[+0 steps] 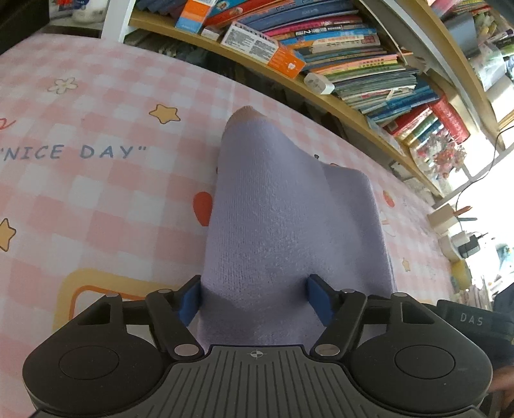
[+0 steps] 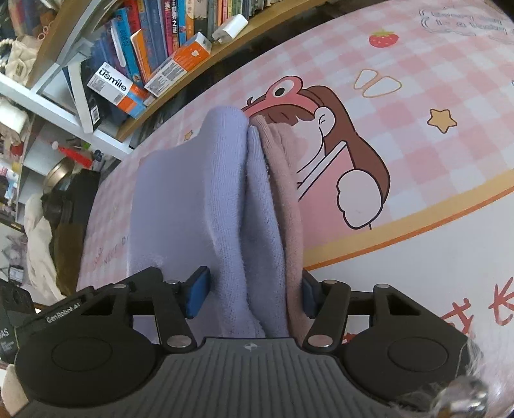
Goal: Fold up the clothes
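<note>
Here, a lavender knitted garment (image 1: pixel 289 225) is seen clamped between the blue pads (image 1: pixel 189 304) of the left gripper (image 1: pixel 255 302), its fabric filling the whole gap between the two fingers and running forward from them in a raised ridge. Ahead of the gripper the ridge narrows to a rounded tip where a dusty-pink layer (image 1: pixel 245 112) shows, while to the gripper's right the cloth drops onto the pink checked tablecloth (image 1: pixel 96 199). The printed words "NICE DAY" (image 1: pixel 74 151) lie forward and to the left of this gripper, and a wooden shelf of stacked books (image 1: pixel 347 54) runs across the far side beyond the cloth. In the right wrist view, the right gripper (image 2: pixel 253 294) is likewise closed on the same garment (image 2: pixel 225 193): bunched lavender folds are pressed against its left pad (image 2: pixel 197 292), and the dusty-pink layer (image 2: pixel 289 199) against the mostly hidden right one. The folds stand upright between the fingers and stretch straight ahead. Just beyond and to the right of the gripper, a cartoon girl in a frog hat (image 2: pixel 321 135) is printed on the tablecloth (image 2: pixel 433 154). Forward and to the left, a box marked "usmile" (image 2: pixel 115 88) is seen leaning among books on the shelf (image 2: pixel 180 25).
</note>
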{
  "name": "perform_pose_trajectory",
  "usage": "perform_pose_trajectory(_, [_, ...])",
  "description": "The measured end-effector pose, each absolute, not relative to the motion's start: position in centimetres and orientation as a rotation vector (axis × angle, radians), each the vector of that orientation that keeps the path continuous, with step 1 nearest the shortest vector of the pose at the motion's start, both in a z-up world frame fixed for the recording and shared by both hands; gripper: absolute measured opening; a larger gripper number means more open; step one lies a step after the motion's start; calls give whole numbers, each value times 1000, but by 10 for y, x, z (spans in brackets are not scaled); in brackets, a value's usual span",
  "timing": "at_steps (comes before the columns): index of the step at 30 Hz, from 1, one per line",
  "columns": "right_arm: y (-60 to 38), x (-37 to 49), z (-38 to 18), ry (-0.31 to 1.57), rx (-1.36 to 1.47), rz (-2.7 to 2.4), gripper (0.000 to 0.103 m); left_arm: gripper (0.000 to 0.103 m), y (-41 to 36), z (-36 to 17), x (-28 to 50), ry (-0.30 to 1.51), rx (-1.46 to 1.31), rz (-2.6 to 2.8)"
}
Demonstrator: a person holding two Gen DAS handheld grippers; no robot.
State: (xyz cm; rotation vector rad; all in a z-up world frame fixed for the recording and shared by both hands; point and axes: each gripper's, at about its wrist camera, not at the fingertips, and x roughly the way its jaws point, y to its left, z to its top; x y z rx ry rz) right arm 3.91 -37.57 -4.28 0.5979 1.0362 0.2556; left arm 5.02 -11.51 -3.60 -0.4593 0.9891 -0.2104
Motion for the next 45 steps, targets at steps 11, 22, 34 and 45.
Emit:
perform_pose_trajectory(11, [-328,12,1,821,170,385,27,47,-129,-20,43,961,-353,-173])
perform_pose_trajectory(22, [-386,31,-46,997,562,319,63,64,-109,-42,44,973,-547,-208])
perform_pose_trajectory(34, [-369,22,-17,899,401,429,30,39,-132,-17,35,905,-442,-186])
perform_pose_trajectory(45, [-383,7,12,823,423,452,30,39,-145,15,19,822,-429,-211])
